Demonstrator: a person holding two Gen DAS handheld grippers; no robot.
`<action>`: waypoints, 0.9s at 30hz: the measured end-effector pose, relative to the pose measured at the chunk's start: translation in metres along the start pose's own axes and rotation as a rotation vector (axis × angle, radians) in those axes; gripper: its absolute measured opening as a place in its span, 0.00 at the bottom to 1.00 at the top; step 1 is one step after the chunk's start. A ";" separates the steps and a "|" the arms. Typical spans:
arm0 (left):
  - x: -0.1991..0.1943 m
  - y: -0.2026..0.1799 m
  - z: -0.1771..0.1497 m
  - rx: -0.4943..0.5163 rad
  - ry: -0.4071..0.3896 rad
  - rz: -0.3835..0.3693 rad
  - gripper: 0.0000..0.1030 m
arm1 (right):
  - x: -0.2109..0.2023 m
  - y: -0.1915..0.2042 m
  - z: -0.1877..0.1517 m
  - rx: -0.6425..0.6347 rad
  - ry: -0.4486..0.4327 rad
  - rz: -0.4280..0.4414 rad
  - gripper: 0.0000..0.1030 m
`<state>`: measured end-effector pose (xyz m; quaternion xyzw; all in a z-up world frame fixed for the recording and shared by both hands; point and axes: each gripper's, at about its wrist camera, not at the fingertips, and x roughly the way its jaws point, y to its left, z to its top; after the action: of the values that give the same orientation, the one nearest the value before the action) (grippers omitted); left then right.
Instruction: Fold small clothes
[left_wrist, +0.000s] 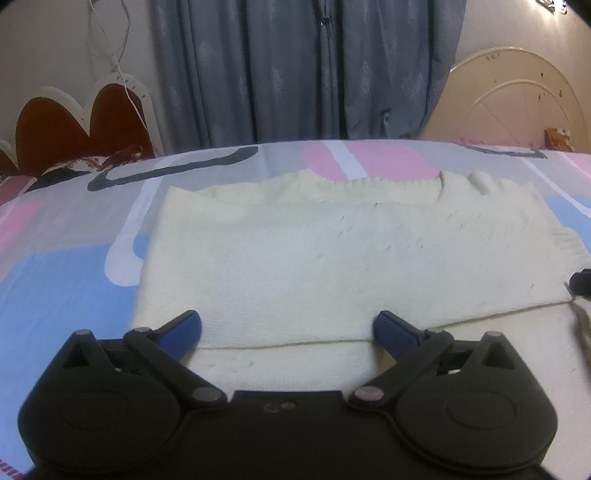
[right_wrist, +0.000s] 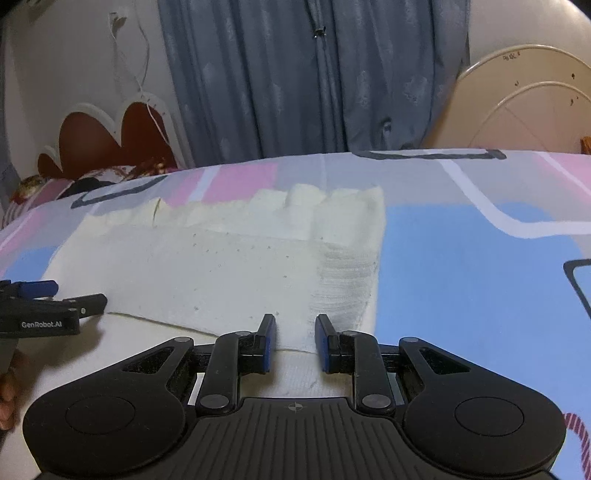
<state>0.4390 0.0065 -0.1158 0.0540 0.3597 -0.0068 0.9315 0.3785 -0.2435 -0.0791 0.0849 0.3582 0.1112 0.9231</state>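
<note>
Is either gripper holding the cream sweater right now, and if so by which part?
Neither. The left gripper is wide open over the sweater; the right gripper is narrow but its fingers pinch nothing visible.

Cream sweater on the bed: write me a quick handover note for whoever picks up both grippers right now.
Left gripper: open wide, nothing held, at the near fold edge of the cream sweater.
Right gripper: jaws partly apart over the same edge on the sweater's right side; no grip visible.
Sweater lies flat on the patterned bedsheet, lower part already folded up over the body.
Left: probably one more fold to make it compact, then smooth it.
</note>
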 end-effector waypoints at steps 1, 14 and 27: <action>-0.005 -0.001 0.001 0.010 0.001 0.009 0.96 | -0.004 -0.002 0.001 0.017 -0.004 0.005 0.23; -0.118 0.087 -0.102 -0.056 0.093 -0.117 0.65 | -0.129 -0.032 -0.047 0.119 -0.007 0.060 0.70; -0.194 0.122 -0.178 -0.167 0.156 -0.286 0.64 | -0.225 -0.048 -0.167 0.527 0.121 0.160 0.50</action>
<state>0.1825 0.1416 -0.1048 -0.0749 0.4344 -0.1048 0.8915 0.1104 -0.3366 -0.0675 0.3431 0.4214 0.0917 0.8344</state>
